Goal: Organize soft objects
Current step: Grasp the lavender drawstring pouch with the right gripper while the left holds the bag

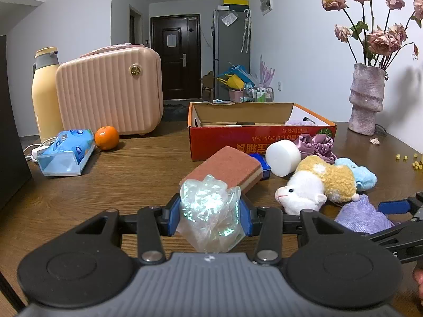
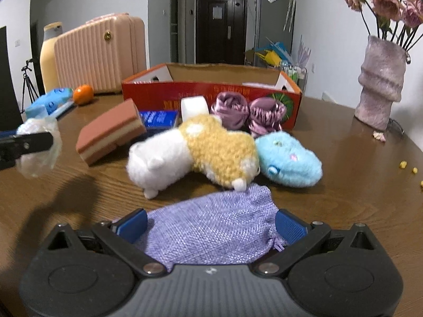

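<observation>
My left gripper [image 1: 209,208] is shut on a crumpled clear plastic bag [image 1: 206,219], held just above the wooden table; the bag [image 2: 37,148] also shows at the left of the right wrist view. My right gripper [image 2: 211,224] stands open low over the table, with a purple woven pouch [image 2: 211,229] lying between its blue pads [image 2: 132,224]. Beyond the pouch lie a white-and-yellow plush [image 2: 195,153], a blue plush [image 2: 288,158], a red-brown sponge [image 2: 111,132], a white foam cylinder [image 2: 194,107] and purple satin scrunchies [image 2: 246,113]. Behind them stands an open red cardboard box [image 2: 211,89].
A pink suitcase [image 1: 111,92], a yellow thermos [image 1: 45,92], a blue tissue pack [image 1: 66,153] and an orange [image 1: 106,137] stand at the far left. A vase of dried roses [image 1: 366,97] is at the far right. Yellow crumbs [image 2: 407,167] dot the right side.
</observation>
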### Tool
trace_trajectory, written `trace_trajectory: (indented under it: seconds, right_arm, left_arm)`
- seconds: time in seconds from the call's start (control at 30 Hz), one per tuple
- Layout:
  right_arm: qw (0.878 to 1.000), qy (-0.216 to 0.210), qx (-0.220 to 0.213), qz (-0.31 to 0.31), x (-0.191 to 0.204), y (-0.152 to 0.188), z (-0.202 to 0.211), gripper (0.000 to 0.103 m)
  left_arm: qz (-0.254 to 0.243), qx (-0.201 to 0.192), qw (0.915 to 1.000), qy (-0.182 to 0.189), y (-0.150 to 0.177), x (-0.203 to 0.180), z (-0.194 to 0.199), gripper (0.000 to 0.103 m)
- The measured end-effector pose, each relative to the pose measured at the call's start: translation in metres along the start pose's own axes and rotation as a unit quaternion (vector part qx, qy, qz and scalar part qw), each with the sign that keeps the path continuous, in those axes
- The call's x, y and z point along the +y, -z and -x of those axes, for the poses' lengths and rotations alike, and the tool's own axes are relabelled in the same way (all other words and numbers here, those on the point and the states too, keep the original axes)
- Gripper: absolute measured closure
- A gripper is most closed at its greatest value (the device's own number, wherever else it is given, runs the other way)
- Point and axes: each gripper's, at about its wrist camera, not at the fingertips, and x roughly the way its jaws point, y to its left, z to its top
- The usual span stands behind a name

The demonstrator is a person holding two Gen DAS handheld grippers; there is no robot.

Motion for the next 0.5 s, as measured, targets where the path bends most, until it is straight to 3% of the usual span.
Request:
trace_trajectory:
  seconds: [0.37, 0.5]
  right_arm:
    - [1.0, -0.003, 0.007, 0.007, 0.0013, 0.0082, -0.0083, 0.001]
    - [1.0, -0.014, 0.005, 0.006, -0.0007, 0.0087, -0.0064, 0.008]
  left_arm:
    - [-0.001, 0.01, 0.9999, 0.004, 0.0037, -0.0011, -0.0013, 0.058]
    - [0.0, 0.007, 1.0, 0.004, 0.0036, -0.0013, -0.0005, 0.058]
